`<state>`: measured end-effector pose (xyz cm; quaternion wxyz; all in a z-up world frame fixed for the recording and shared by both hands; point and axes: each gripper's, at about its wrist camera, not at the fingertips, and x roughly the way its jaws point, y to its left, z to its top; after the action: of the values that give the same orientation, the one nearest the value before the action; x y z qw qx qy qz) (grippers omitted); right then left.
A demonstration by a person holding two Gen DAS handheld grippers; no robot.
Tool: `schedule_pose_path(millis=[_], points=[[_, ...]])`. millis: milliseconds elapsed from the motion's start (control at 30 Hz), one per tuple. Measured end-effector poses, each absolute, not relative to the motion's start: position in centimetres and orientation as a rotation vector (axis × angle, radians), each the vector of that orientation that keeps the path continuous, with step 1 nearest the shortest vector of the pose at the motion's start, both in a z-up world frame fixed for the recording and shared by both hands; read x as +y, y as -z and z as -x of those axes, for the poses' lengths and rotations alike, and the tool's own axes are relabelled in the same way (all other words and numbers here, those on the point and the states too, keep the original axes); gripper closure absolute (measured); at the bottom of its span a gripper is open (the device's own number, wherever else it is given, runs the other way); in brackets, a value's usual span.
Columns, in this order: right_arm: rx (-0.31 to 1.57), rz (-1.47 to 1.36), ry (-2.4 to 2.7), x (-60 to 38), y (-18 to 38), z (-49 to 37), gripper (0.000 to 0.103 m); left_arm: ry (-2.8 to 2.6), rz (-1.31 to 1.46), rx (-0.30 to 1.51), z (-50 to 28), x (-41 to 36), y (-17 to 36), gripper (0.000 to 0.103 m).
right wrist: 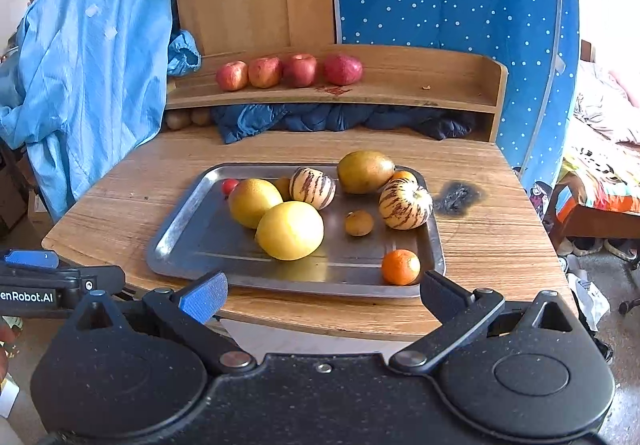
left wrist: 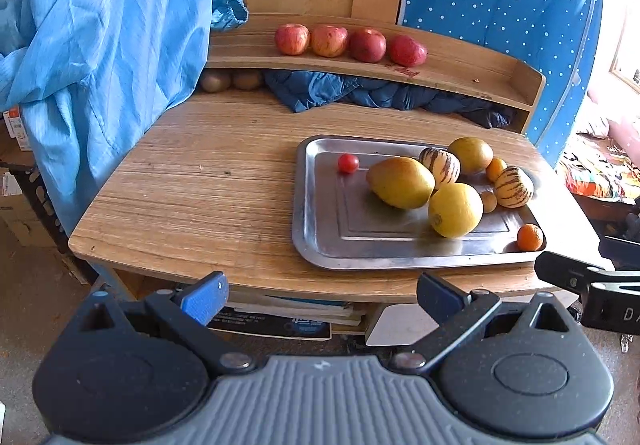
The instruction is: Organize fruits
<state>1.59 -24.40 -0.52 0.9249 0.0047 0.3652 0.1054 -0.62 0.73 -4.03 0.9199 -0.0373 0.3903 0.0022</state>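
- We hold the left tool [left wrist: 322,295] off the near edge of the table [left wrist: 192,185], its blue-padded fingers [left wrist: 204,299] spread wide with nothing between them.
- Our right tool [right wrist: 322,297] sits just as wide and just as empty, hovering at the near rim of the metal tray [right wrist: 192,241].
- The tray lies flat on the table, toward its right half in the left wrist view.
- On the tray we see a big yellow round fruit [right wrist: 290,230] touching a yellow-orange mango [right wrist: 253,201], with a small red tomato [right wrist: 229,186] just behind the mango near the tray's far left corner.
- Two cream melons with purple stripes stand there: one [right wrist: 312,187] behind the yellow fruit, the other [right wrist: 405,204] toward the right rim.
- A green-yellow mango [right wrist: 365,171] rests at the far edge, a small brownish fruit [right wrist: 359,222] lies alone mid-tray, and an orange tangerine [right wrist: 401,266] sits in the near right corner (closest to the right tool).
- Four red apples [right wrist: 288,71] line up in a row on the raised wooden shelf [right wrist: 420,85] behind the table.
- A dark blue cloth [right wrist: 332,119] is bunched under that shelf, and a light blue garment [right wrist: 84,65] hangs at the left.
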Motion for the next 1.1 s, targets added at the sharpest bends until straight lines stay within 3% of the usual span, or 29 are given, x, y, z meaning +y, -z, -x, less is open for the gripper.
schedule_pose_path(millis=[1100], points=[[0.782,-0.005,-0.187,-24.39,0.87,-1.16,0.001,0.012,0.066,0.828,0.72,0.42,4.45,0.001]])
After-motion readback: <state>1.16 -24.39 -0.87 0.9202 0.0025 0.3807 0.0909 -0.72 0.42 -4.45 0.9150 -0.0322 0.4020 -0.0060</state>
